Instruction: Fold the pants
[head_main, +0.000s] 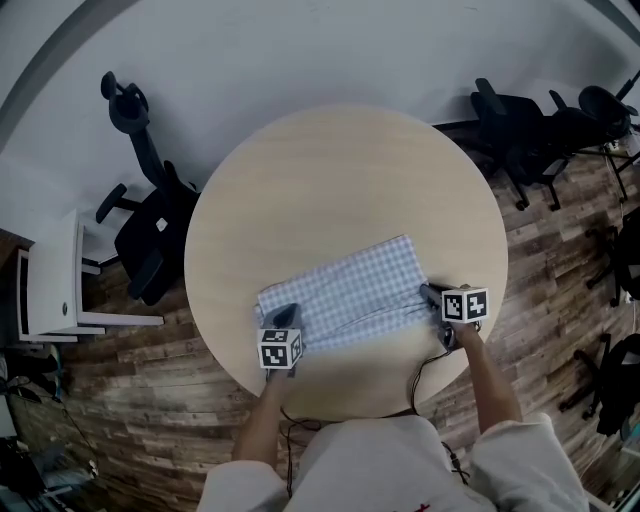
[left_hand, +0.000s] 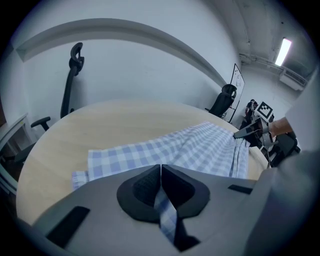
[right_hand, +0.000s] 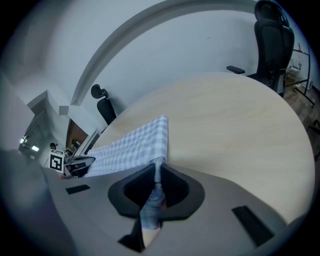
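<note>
Blue-and-white checked pants lie folded in a long band across the near half of the round wooden table. My left gripper is shut on the band's near left corner; a strip of the checked pants runs back between its pads. At the band's right end my right gripper is shut on the cloth. A pinched ridge of the pants shows between its jaws, and the pants stretch away to the left. The left gripper shows there too.
Black office chairs stand left of the table and more office chairs at the far right. A white cabinet is at the left on the wooden floor. The far half of the table is bare wood. A black cable hangs by my right arm.
</note>
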